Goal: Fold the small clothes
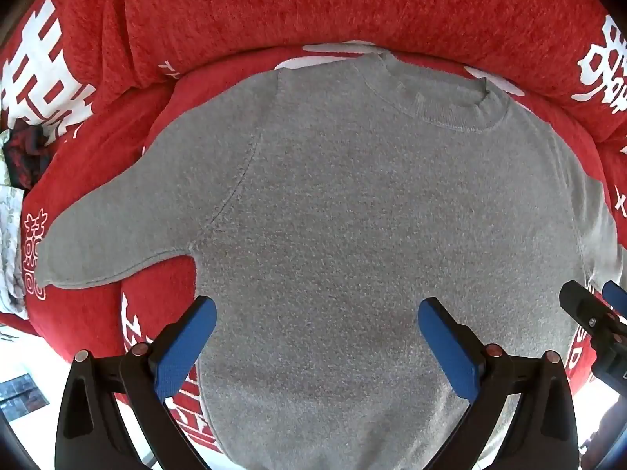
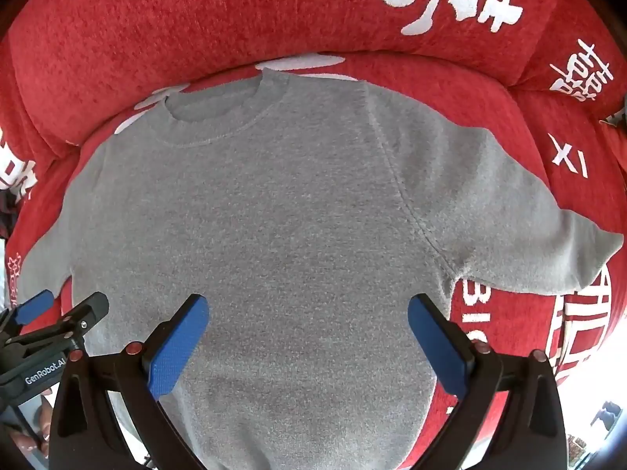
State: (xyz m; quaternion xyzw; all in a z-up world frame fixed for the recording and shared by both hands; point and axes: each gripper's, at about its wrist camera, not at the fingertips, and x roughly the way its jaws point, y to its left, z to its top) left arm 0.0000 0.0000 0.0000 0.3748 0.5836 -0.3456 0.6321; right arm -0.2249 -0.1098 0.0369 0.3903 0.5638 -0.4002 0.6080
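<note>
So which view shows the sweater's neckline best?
The left wrist view: the grey sweater's collar lies nearer the middle, its ribbing clear. The right wrist view shows it complete too, further left.

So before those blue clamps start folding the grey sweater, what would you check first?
1. Grey sweater lies flat, front up, on the red cover: ok.
2. Both sleeves spread out sideways, left sleeve and right sleeve: ok.
3. Left gripper open, nothing between its pads: ok.
4. Right gripper open, nothing held: ok.
5. The two grippers are apart, not touching: ok.
6. Bottom hem straight: cannot tell, hidden below the grippers.
</note>
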